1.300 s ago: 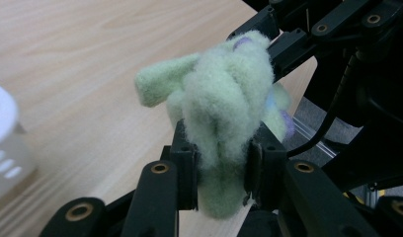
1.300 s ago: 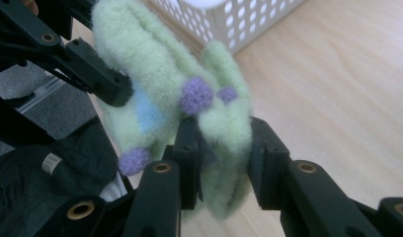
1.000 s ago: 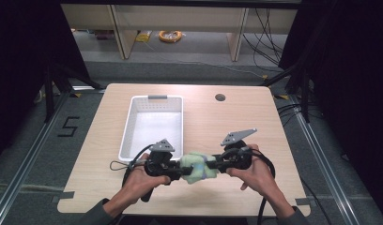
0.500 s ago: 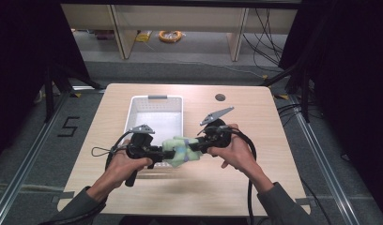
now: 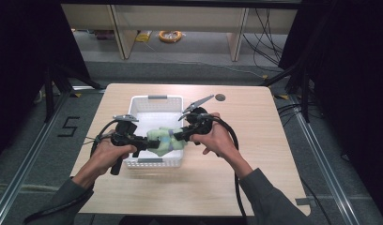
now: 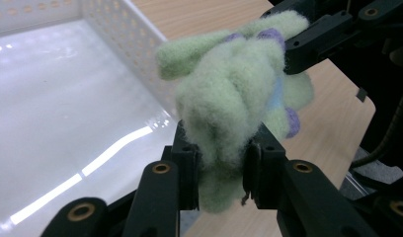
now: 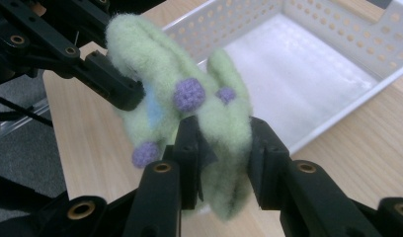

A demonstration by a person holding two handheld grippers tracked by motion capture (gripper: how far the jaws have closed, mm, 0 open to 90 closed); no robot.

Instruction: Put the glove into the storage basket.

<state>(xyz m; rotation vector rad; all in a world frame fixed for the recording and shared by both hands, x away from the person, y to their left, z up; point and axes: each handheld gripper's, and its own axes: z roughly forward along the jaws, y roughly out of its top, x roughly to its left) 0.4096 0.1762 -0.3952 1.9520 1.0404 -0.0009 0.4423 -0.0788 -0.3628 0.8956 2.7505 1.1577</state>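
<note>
Both tongs, left [image 6: 221, 170] and right [image 7: 223, 158], clamped on fuzzy green purple-knobbed felt toy [image 5: 165, 140] over perforated white plastic basket [image 5: 157, 99].

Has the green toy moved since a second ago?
Yes. The green toy, held by both the left gripper and right gripper, moved left and away from the person, now above the basket's near end.

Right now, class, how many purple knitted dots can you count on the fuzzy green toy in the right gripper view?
3: one large purple knitted dot mid-body on the fuzzy green toy, a smaller one to its right, one lower left. Others may be hidden behind.
</note>
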